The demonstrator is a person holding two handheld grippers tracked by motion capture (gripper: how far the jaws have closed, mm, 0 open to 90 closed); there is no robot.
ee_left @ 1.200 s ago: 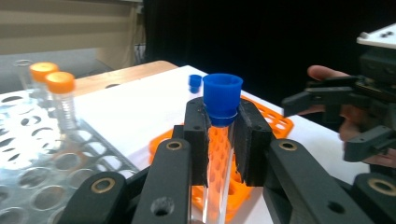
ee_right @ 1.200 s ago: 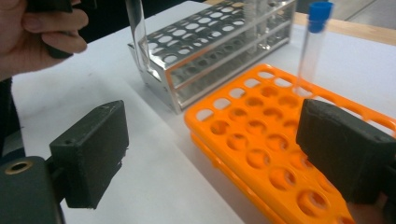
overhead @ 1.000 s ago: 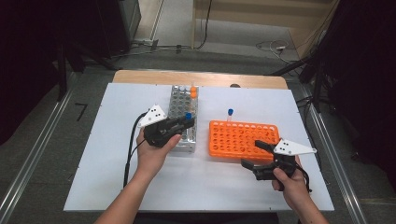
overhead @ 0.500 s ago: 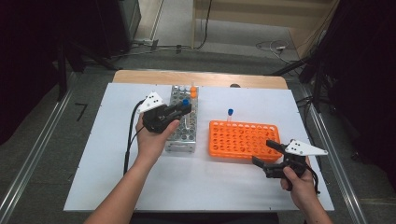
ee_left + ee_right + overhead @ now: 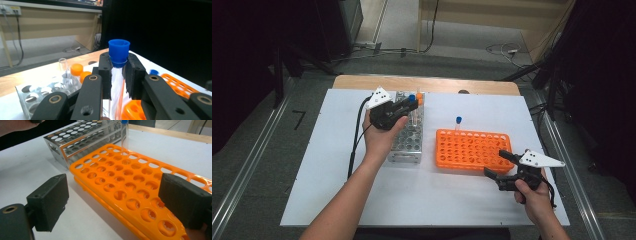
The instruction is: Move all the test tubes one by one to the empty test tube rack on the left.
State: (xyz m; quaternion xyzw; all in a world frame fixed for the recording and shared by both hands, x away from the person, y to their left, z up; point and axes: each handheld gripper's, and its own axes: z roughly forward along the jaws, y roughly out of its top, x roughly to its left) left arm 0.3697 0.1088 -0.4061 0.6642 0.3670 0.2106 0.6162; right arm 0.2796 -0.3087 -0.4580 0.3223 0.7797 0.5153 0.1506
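Left gripper [image 5: 117, 72] — jaws clamped on a blue-capped tube [image 5: 119, 53], held upright above the far end of the metal rack [image 5: 408, 135]. Two orange-capped tubes [image 5: 79, 72] stand in that rack. Right gripper [image 5: 499, 167] — jaws wide, holding nothing, at the near right corner of the orange rack [image 5: 472, 149] on the white counter [image 5: 327, 170].

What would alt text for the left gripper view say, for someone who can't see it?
Two black fingers of the left gripper clamp a clear test tube with a blue cap, held upright. Behind at left stands a metal rack holding orange-capped tubes; an orange rack lies at right on the white table.
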